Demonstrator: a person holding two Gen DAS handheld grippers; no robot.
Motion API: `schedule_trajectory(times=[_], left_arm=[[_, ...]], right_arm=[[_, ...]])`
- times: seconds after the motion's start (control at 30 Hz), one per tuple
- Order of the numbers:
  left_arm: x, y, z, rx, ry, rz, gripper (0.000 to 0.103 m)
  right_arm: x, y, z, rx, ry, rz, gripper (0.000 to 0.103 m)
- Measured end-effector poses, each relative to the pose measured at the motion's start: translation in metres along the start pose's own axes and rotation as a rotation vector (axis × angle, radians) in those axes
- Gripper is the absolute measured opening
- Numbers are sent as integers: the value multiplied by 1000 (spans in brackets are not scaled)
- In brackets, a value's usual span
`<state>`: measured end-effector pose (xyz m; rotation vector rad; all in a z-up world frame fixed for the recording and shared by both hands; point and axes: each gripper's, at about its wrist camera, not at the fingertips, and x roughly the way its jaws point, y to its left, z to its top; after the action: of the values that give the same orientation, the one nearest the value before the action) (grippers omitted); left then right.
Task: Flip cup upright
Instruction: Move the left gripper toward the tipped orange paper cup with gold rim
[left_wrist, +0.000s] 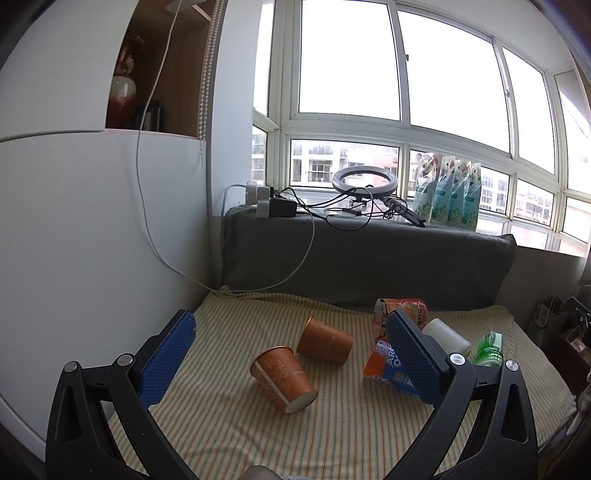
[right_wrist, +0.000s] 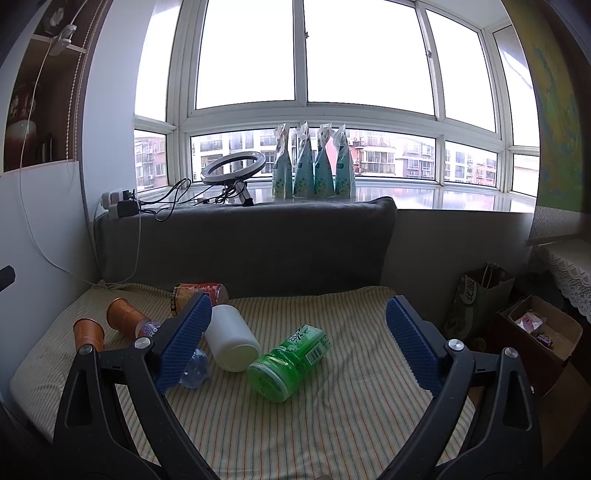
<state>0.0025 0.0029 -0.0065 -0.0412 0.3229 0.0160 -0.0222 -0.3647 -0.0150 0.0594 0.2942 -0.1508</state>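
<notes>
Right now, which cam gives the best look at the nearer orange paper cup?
Left wrist. The nearer orange cup lies on its side, whole between the open left tongs, white base toward the camera. In the right wrist view the same cup sits small at the far left edge, its lower part hidden behind the tongs' frame.

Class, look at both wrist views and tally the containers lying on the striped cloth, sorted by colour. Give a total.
Orange paper cups: 2, the nearer cup and the farther cup.
White plastic jar: 1.
Green plastic bottle: 1.
Red-orange labelled bottle: 1.
Orange-and-blue labelled bottle: 1.
Total: 6, all lying on their sides.
</notes>
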Motion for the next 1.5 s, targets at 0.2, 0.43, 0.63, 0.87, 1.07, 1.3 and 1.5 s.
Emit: schedule_trajectory(times=[0.2, 0.43, 0.63, 0.87, 1.07, 1.3, 1.5], left_arm=[[6, 10, -3, -14, 35, 9, 102], [22, 34, -14, -58, 139, 20, 102], [53, 53, -26, -147, 299, -36, 102], [99, 64, -39, -271, 460, -109, 98], [134, 65, -49, -376, 564, -155, 95], [163, 60, -58, -420, 642, -156, 93], [176, 59, -61, -434, 676, -157, 93]], right_arm=[[6, 5, -6, -12, 21, 13, 97], [19, 10, -14, -17, 56, 38, 97], [27, 11, -19, -15, 73, 51, 97], [34, 10, -27, -7, 98, 56, 97], [37, 5, -31, 4, 112, 50, 97], [39, -2, -34, 18, 119, 45, 97], [44, -7, -38, 31, 133, 41, 97]])
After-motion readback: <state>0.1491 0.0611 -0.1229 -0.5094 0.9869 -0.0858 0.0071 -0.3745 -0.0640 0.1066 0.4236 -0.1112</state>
